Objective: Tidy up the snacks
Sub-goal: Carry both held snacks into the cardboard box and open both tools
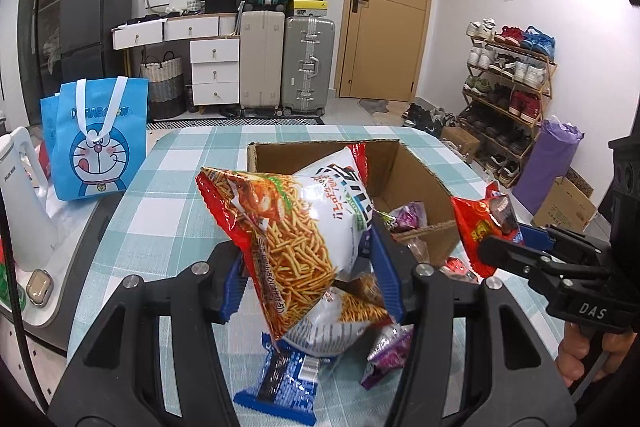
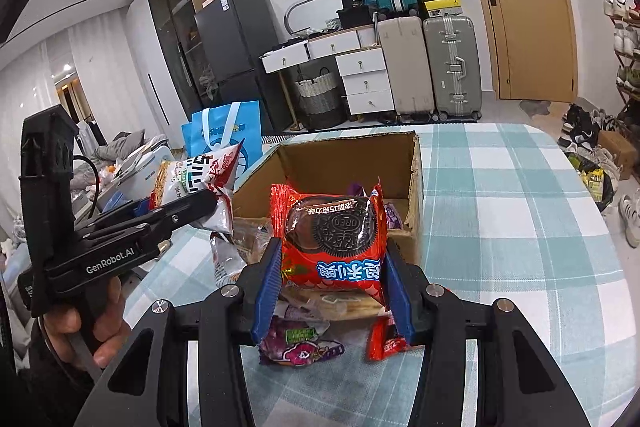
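Two hand-held claws hover over a checked desk point(image 1: 172, 195), each clamped on a snack above an open cardboard box point(image 1: 416, 183). The left claw point(image 1: 310, 279) is closed partway, its blue pads point(image 1: 234, 291) pressing both sides of a large noodle-snack bag point(image 1: 304, 227). The bag hangs clear of the desk with its long axis tilted, lower end near the camera and upper end leaning far and right over the near rim of the box; its print reads upside down from this view.

The right claw point(image 2: 332, 279) is closed narrowly on a red Oreo packet point(image 2: 332, 239), pads point(image 2: 268, 287) squeezing its left and right edges. The packet stands roughly upright, its face toward the camera, its lettering inverted, held just in front of the near wall of the box.

In the left wrist view the right claw enters from the right edge with the red packet at its tip, a hand point(image 1: 588, 355) gripping the handle. On the desk beneath the claws lie loose snacks: a blue packet point(image 1: 284, 383), a purple packet point(image 1: 388, 351) and another small red one point(image 2: 386, 341). More wrappers lie inside the box. A blue cartoon tote bag point(image 1: 96, 139) stands at the far left.
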`<state>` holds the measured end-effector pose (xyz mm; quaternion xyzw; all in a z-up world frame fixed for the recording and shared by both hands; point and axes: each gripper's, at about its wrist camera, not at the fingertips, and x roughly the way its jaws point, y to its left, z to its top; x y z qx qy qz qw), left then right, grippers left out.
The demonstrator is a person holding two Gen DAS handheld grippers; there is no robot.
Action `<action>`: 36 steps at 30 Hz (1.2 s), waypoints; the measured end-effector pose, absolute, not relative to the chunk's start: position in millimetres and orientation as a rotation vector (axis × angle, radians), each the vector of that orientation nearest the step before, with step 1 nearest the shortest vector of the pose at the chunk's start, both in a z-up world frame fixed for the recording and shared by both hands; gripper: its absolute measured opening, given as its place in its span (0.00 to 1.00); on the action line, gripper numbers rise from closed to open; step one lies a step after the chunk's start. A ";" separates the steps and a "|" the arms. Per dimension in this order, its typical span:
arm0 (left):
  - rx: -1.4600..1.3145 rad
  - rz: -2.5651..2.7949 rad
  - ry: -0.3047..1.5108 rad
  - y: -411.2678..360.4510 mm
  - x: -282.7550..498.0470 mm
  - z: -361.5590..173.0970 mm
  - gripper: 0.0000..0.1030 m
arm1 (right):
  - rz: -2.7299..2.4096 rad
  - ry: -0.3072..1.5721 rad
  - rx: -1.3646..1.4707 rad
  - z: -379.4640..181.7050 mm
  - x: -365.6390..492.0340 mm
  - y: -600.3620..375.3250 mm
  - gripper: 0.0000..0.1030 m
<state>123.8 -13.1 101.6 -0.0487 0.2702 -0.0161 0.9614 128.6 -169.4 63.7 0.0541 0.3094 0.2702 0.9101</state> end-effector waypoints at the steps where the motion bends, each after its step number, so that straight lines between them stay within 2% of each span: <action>1: -0.101 -0.029 0.548 -12.7 127.7 100.9 0.50 | 0.557 0.639 0.113 63.8 130.6 -169.2 0.47; 17: -0.100 -0.004 0.568 -9.3 174.4 87.4 0.50 | 0.538 0.648 0.140 65.9 167.1 -155.0 0.47; 36: -0.013 0.068 0.600 -8.8 221.6 48.0 0.51 | 0.481 0.698 0.085 43.4 209.0 -131.4 0.47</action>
